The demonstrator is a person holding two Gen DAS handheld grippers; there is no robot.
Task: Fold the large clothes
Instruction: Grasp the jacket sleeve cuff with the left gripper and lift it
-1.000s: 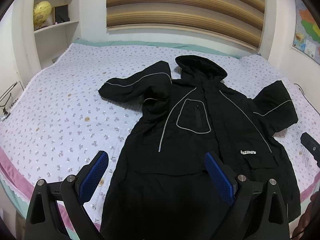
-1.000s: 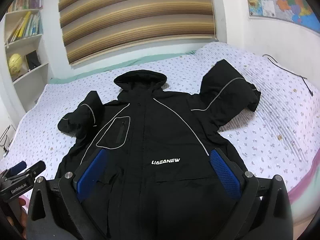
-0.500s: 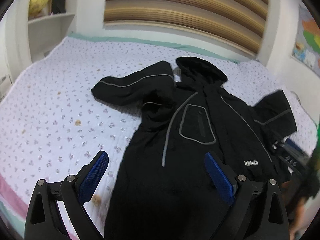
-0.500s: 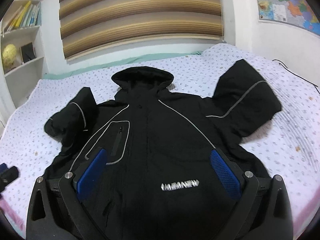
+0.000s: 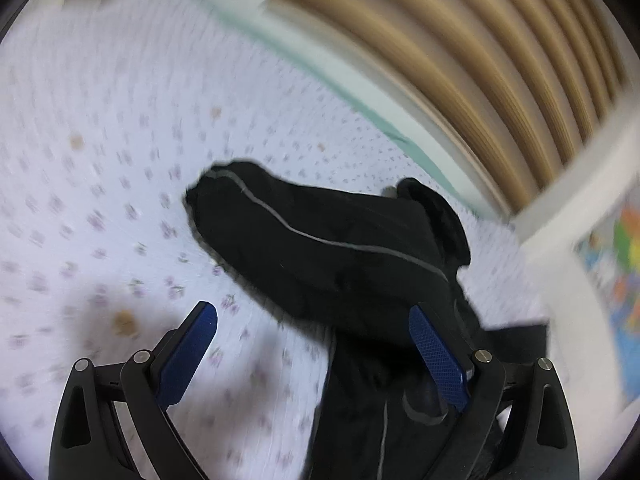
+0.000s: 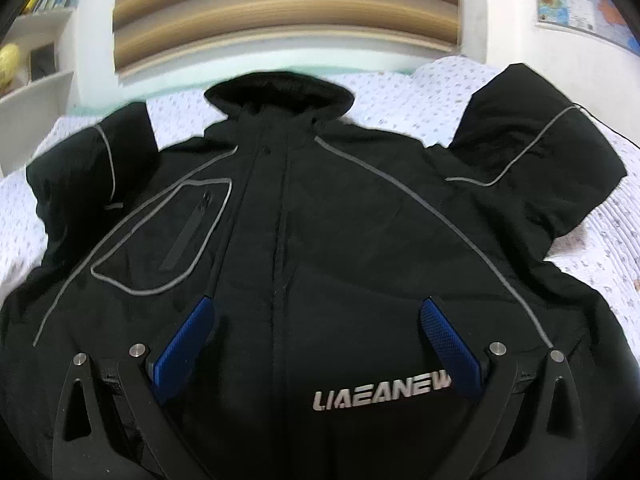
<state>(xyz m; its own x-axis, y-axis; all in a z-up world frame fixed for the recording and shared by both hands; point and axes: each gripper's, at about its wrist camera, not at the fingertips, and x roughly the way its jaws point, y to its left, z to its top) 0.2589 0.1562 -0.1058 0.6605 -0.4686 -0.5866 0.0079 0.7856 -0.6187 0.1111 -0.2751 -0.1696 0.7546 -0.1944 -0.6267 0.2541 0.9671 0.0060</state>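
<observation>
Right gripper [image 6: 316,332] spread wide and gripping nothing, poised over the chest of the black hooded jacket [image 6: 320,220], just above its LIAEANEW lettering [image 6: 382,394]. Left gripper [image 5: 312,344] equally agape and empty, beside that jacket's sleeve [image 5: 304,248]. Lying face up on the floral bedspread [image 5: 100,184], zipped, grey-piped, sleeves flung outward.

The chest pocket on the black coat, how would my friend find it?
Look at the bed with the flowery sheet, where a big black jacket lies spread out, hood at the top. Left of its middle zip sits the chest pocket. It is the only patch outlined by a grey loop, with a slanted zipper inside.
</observation>
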